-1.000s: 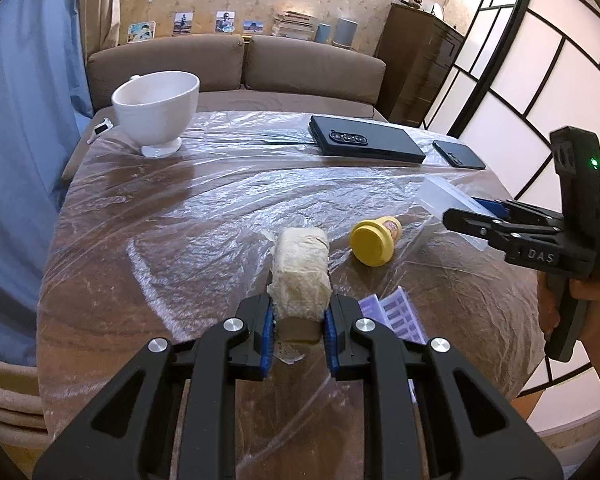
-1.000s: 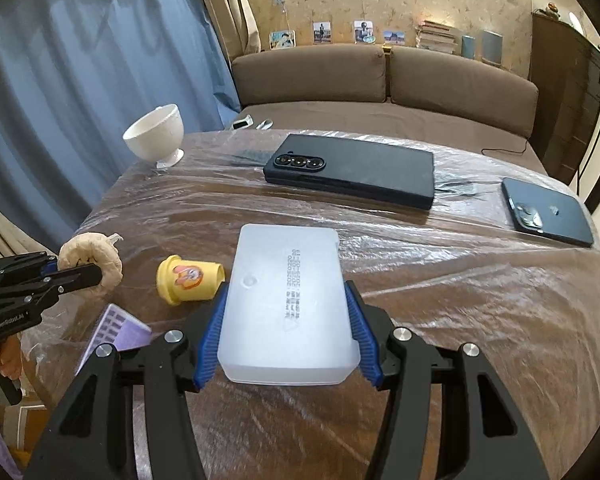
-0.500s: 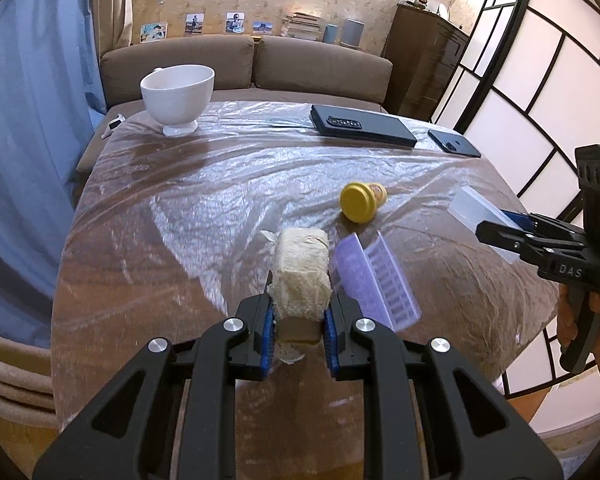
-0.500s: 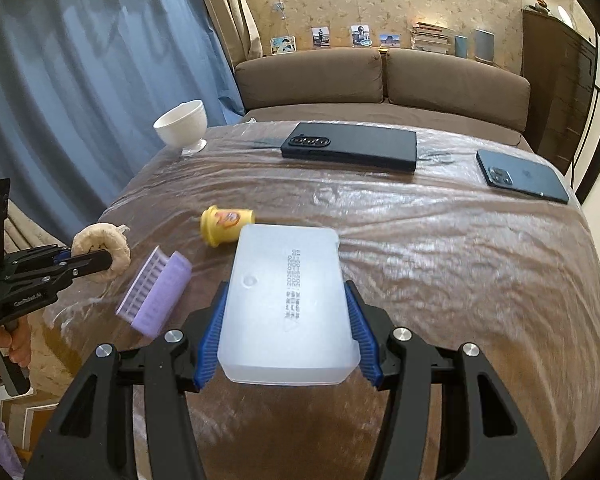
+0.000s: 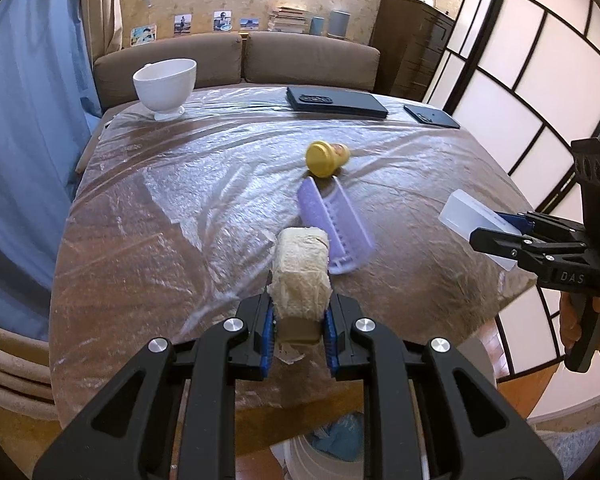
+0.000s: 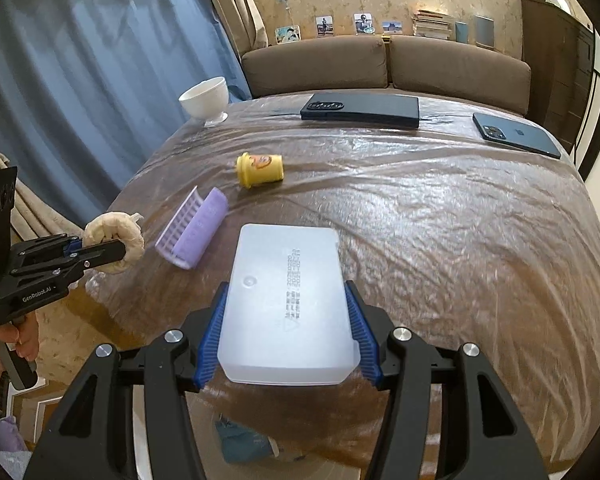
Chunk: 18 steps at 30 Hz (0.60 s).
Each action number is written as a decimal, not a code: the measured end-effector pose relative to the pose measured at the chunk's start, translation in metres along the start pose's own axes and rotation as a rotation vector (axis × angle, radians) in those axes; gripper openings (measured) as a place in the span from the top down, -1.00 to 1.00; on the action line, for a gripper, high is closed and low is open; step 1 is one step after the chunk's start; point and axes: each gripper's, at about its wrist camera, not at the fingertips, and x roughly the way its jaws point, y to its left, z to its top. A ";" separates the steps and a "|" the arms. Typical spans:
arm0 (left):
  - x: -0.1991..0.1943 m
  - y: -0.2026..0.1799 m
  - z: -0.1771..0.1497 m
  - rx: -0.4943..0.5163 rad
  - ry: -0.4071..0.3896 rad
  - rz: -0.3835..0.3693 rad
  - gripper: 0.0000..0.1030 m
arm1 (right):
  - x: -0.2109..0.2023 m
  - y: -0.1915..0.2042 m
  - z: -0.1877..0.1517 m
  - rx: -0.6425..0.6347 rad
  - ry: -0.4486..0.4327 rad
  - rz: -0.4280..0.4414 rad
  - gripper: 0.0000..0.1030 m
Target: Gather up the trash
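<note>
My left gripper is shut on a beige roll of masking tape, held above the table's near edge; the roll also shows in the right wrist view. My right gripper is shut on a frosted white plastic box, also over the near edge; the box shows in the left wrist view. A yellow tub lies on its side mid-table. A purple ridged plastic piece lies just beyond the tape roll.
The table is covered in clear plastic film. A white bowl, a black folded phone and a dark phone sit at the far side. A bin with a blue item stands on the floor below the near edge.
Both grippers have pulled back from the table towards its near edge and risen, each still holding its item. The bin below the edge has come into view.
</note>
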 end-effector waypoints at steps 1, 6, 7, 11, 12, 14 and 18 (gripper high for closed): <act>-0.002 -0.002 -0.002 0.003 -0.001 -0.001 0.58 | -0.003 0.002 -0.003 0.001 0.000 0.004 -0.05; -0.008 -0.009 -0.009 -0.003 -0.001 -0.019 0.58 | -0.015 0.010 -0.014 0.002 -0.001 0.017 -0.05; -0.008 -0.010 -0.011 -0.006 0.000 -0.024 0.58 | -0.017 0.011 -0.016 0.003 0.000 0.019 -0.05; -0.011 -0.017 -0.018 -0.012 0.001 -0.039 0.58 | -0.024 0.018 -0.025 0.001 0.003 0.028 -0.05; -0.012 -0.019 -0.020 -0.011 0.001 -0.040 0.58 | -0.025 0.019 -0.026 0.000 0.004 0.029 -0.05; -0.014 -0.022 -0.022 -0.010 0.002 -0.046 0.58 | -0.028 0.022 -0.029 -0.001 0.005 0.032 -0.05; -0.018 -0.027 -0.028 -0.006 0.001 -0.058 0.58 | -0.036 0.027 -0.036 0.003 0.007 0.040 -0.05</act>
